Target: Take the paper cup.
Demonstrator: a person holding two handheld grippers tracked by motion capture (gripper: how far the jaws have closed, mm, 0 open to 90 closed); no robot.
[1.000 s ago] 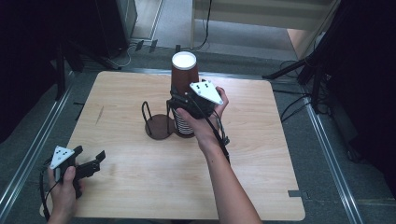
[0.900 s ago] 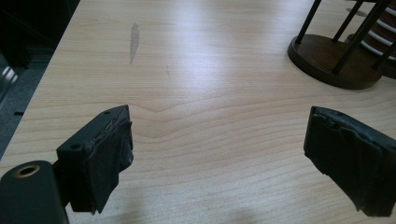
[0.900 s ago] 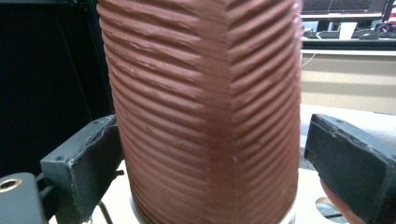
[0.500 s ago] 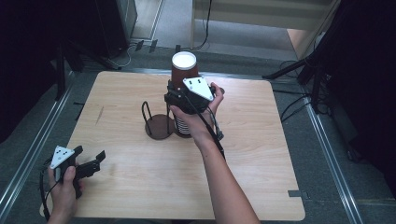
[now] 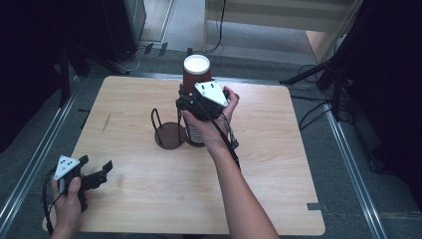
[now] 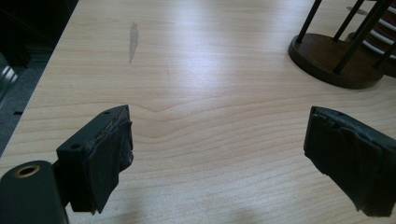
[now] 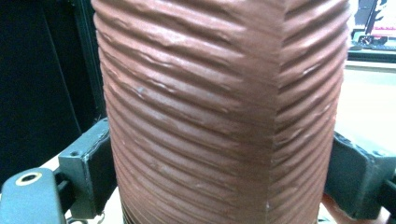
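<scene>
The right gripper (image 5: 195, 102) is being held over the middle of the bench (image 5: 278, 164), its fingers (image 7: 88, 172) pinching the ribbed brown paper cup (image 5: 197, 74) from both sides; in the right gripper view the cup wall (image 7: 219, 107) is being pressed between the two black pads. Compared with the high view of a second ago, the right gripper is being shifted slightly left and back, and the cup is being carried with it, standing upright with its white inside showing at the top. Below the cup, a stack of further cups (image 5: 195, 134) is being seen on the bench just beside the dark wire cup holder (image 5: 168, 130); whether the gripped cup is already clear of that stack cannot be told. The step is being judged as the separating of the top cup from the stack, with its placing not yet done. The left gripper (image 5: 94, 175) is being kept at the near left corner, unchanged from the earlier views, its fingers (image 6: 100, 163) spread wide over bare wood and holding nothing. No brand, label or legible writing is being found on the cup, the holder or the bench.
</scene>
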